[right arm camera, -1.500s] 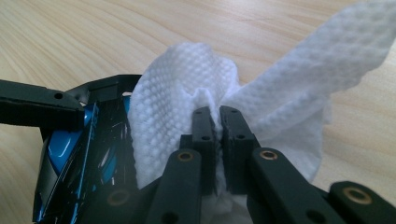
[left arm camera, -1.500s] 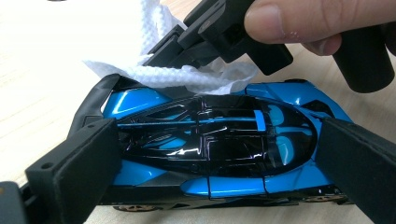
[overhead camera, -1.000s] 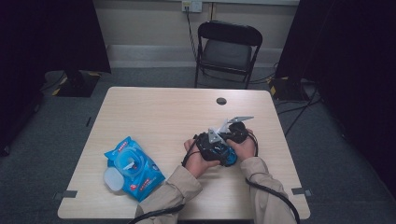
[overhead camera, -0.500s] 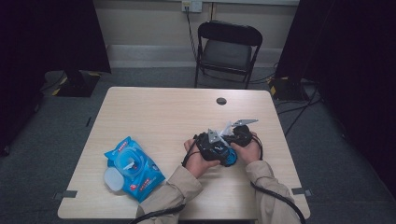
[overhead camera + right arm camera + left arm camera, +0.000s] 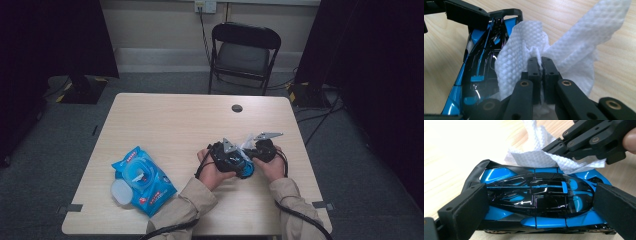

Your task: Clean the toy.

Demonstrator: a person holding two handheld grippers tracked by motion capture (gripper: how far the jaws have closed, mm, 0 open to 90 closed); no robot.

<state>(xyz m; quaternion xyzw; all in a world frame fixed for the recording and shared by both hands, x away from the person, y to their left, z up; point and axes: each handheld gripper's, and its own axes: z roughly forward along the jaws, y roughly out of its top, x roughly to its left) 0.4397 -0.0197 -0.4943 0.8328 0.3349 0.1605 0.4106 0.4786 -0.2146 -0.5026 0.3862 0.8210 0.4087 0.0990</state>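
Both tongs meet — left tongs (image 5: 536,202) clamping car (image 5: 536,200), right tongs (image 5: 541,62) pinching wipe (image 5: 524,42).

I am looking at a glossy blue and black plastic toy car (image 5: 536,202), an embossed white paper wipe (image 5: 524,50), my left hand-held gripper's (image 5: 536,207) matt black foam pads (image 5: 469,207), and the smooth pale wood-grain desk (image 5: 165,120).

Print on the blue wipes pack (image 5: 142,180) is too small to read.

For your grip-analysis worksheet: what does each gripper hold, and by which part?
Left gripper: blue-and-black toy car, clamped nose and tail. Right gripper: white wipe, pinched at a bunched fold.
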